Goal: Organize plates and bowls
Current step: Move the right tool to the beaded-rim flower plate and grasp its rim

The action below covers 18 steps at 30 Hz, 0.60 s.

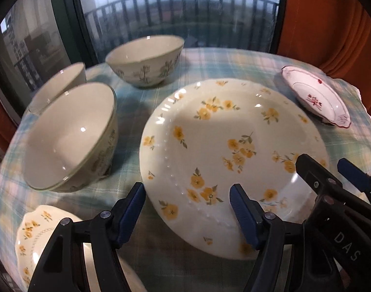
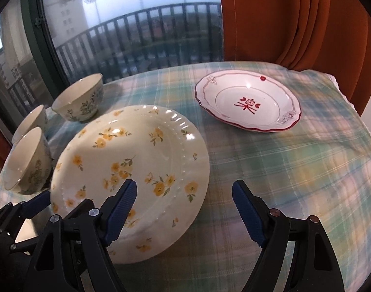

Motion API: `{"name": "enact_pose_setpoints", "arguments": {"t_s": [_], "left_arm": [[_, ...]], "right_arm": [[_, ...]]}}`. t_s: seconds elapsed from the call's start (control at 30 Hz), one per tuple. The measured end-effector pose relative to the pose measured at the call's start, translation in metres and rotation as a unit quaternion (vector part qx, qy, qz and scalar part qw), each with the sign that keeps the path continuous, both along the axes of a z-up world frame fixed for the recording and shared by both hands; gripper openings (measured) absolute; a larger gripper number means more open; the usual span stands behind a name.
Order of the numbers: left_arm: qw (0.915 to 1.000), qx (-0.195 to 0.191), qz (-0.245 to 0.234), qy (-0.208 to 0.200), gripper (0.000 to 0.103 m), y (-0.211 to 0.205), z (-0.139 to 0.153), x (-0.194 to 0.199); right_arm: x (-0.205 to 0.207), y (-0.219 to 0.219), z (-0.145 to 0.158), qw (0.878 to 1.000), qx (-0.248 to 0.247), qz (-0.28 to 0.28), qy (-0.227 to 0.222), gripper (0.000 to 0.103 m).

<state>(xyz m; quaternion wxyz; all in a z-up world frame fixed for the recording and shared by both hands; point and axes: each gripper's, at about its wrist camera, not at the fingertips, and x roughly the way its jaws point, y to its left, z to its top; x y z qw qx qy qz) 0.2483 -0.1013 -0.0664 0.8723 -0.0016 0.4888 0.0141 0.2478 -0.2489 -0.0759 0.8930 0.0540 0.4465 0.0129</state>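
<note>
Three bowls [image 1: 71,138] sit on the left of the worktop [image 2: 295,170], which has a checked cloth on it. There are three plates: one big plate [image 1: 234,150] with yellow flowers in the middle, one small yellow-flower plate [image 1: 36,231] near the front left, and one red-rimmed plate [image 2: 248,102] at the back right. The left tongs [image 1: 187,209] are apart over the big plate's near edge. The right tongs [image 2: 185,209] are apart too, holding nothing.

Plaid tablecloth [image 2: 295,170], orange curtain [image 2: 295,19], balcony railing [image 2: 141,31]
</note>
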Motion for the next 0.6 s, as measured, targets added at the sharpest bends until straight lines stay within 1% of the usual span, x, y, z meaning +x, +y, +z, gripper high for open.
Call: {"name": "enact_pose_setpoints", "arguments": {"t_s": [0.03, 0.07, 0.1, 0.17, 0.23, 0.27, 0.33, 0.4, 0.47, 0.5, 0.6], "left_arm": [[1.0, -0.005, 0.0, 0.007, 0.071, 0.001, -0.002, 0.001], [1.0, -0.004, 0.0, 0.002, 0.071, 0.0, -0.003, 0.001], [1.0, -0.001, 0.0, 0.002, 0.071, 0.0, -0.003, 0.001], [1.0, -0.001, 0.001, 0.001, 0.071, -0.001, -0.003, 0.002], [1.0, 0.0, 0.0, 0.0, 0.071, -0.001, -0.003, 0.001], [1.0, 0.003, -0.003, -0.002, 0.071, -0.002, -0.003, 0.001], [0.9999, 0.006, -0.008, -0.004, 0.071, -0.003, -0.005, 0.002], [1.0, 0.003, -0.007, -0.004, 0.071, -0.002, -0.004, 0.003], [1.0, 0.0, -0.003, -0.002, 0.07, -0.001, -0.003, 0.004], [1.0, 0.003, -0.002, -0.003, 0.069, -0.002, -0.002, 0.002], [1.0, 0.007, -0.004, -0.005, 0.069, -0.005, -0.001, -0.004]], "right_arm": [[0.002, 0.0, -0.003, 1.0, 0.001, 0.0, 0.004, 0.078], [0.005, 0.0, -0.005, 1.0, 0.001, 0.001, 0.009, 0.072], [0.007, 0.001, -0.008, 1.0, 0.002, 0.002, 0.014, 0.069], [0.012, 0.001, -0.013, 1.0, 0.009, 0.003, 0.022, 0.067], [0.015, 0.0, -0.015, 1.0, 0.011, 0.002, 0.026, 0.061], [0.016, 0.001, -0.016, 0.999, 0.013, 0.004, 0.029, 0.054], [0.017, 0.002, -0.018, 0.999, 0.014, 0.007, 0.038, 0.052], [0.016, 0.003, -0.018, 0.999, 0.009, 0.005, 0.039, 0.046], [0.012, 0.005, -0.017, 0.999, -0.006, 0.003, 0.039, 0.044], [0.008, 0.008, -0.017, 0.999, -0.017, 0.008, 0.031, 0.044], [0.001, 0.009, -0.016, 0.999, -0.019, 0.009, 0.028, 0.044]]}}
